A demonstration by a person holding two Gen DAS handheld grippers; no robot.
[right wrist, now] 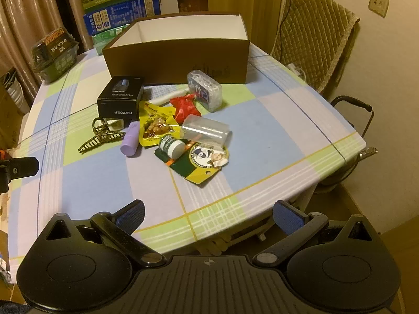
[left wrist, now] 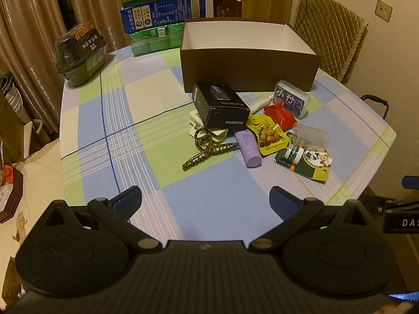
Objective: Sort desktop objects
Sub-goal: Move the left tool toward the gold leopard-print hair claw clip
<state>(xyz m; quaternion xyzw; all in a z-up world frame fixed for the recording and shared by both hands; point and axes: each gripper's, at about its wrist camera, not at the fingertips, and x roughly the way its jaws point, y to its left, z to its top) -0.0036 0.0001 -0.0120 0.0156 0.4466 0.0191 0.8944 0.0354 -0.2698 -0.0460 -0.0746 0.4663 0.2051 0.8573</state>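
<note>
A brown open box (left wrist: 248,70) (right wrist: 178,60) stands at the back of the table, white inside. In front of it lies a pile: a black FLYCO box (left wrist: 222,106) (right wrist: 120,99), a hair claw (left wrist: 207,150) (right wrist: 100,137), a purple tube (left wrist: 248,149) (right wrist: 132,138), a yellow snack packet (left wrist: 268,134) (right wrist: 155,128), a red packet (left wrist: 281,115) (right wrist: 184,107), a clear case with blue label (left wrist: 292,99) (right wrist: 205,90), a clear tub (right wrist: 205,130) and a green-yellow packet (left wrist: 306,161) (right wrist: 199,163). My left gripper (left wrist: 205,200) and right gripper (right wrist: 209,214) are open, empty, near the table's front.
A dark food container (left wrist: 80,52) (right wrist: 55,52) sits at the back left. Milk cartons (left wrist: 162,13) are stacked behind the table. A quilted chair (left wrist: 330,39) (right wrist: 314,39) stands at the back right. The checked tablecloth (left wrist: 146,104) covers the table.
</note>
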